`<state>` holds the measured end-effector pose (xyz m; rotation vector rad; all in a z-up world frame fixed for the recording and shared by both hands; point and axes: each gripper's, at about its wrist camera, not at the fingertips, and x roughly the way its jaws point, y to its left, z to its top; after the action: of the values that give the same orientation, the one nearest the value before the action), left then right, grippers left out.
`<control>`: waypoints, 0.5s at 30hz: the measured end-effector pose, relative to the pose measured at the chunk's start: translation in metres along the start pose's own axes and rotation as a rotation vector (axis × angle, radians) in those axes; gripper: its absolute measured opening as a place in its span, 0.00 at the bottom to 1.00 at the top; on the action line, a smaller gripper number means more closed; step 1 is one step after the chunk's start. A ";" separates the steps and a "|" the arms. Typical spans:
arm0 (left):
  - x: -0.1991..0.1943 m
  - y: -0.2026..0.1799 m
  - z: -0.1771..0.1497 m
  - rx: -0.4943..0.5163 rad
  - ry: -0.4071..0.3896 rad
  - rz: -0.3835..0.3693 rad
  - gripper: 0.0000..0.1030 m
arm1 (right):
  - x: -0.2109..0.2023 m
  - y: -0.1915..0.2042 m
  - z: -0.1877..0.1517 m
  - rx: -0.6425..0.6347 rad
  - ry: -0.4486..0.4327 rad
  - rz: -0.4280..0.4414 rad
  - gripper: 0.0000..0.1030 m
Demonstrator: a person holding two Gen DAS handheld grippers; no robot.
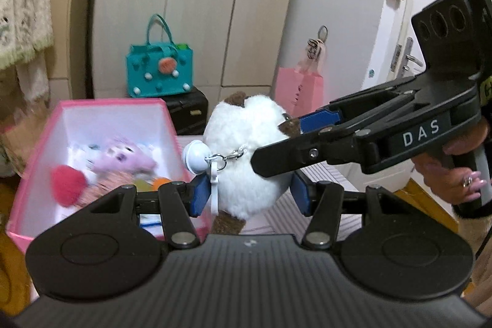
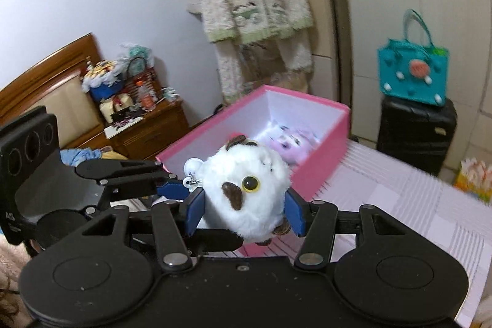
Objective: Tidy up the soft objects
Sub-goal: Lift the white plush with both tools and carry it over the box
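Both my left hand-held gripper [image 1: 249, 194] and my right hand-held gripper [image 2: 244, 212] are partly open, pads pressed on one white plush owl [image 2: 246, 192], held just in front of the pink box [image 2: 335, 125]

The toys [image 1: 123, 162] inside the pink box [image 1: 40, 143] are motion-blurred, so their kinds cannot be told (one pink, one red); the box's near corner is hidden behind the left gripper [image 1: 250, 194], and the plush owl's [image 2: 246, 189] underside is hidden
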<state>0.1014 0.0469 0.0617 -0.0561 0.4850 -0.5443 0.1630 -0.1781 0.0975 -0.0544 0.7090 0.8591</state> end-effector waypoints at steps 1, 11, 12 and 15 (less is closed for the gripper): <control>-0.005 0.004 0.003 0.006 -0.009 0.012 0.52 | 0.002 0.003 0.006 -0.011 0.001 0.007 0.59; -0.025 0.071 0.033 -0.054 0.026 0.063 0.52 | 0.055 0.010 0.045 -0.033 0.004 0.100 0.59; -0.021 0.079 0.035 -0.064 0.036 0.070 0.52 | 0.065 0.007 0.048 -0.017 0.005 0.110 0.59; -0.010 0.099 0.040 -0.077 0.057 0.098 0.52 | 0.088 0.002 0.056 0.002 0.015 0.116 0.59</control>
<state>0.1598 0.1337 0.0843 -0.0902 0.5609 -0.4315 0.2315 -0.1000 0.0896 -0.0185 0.7324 0.9702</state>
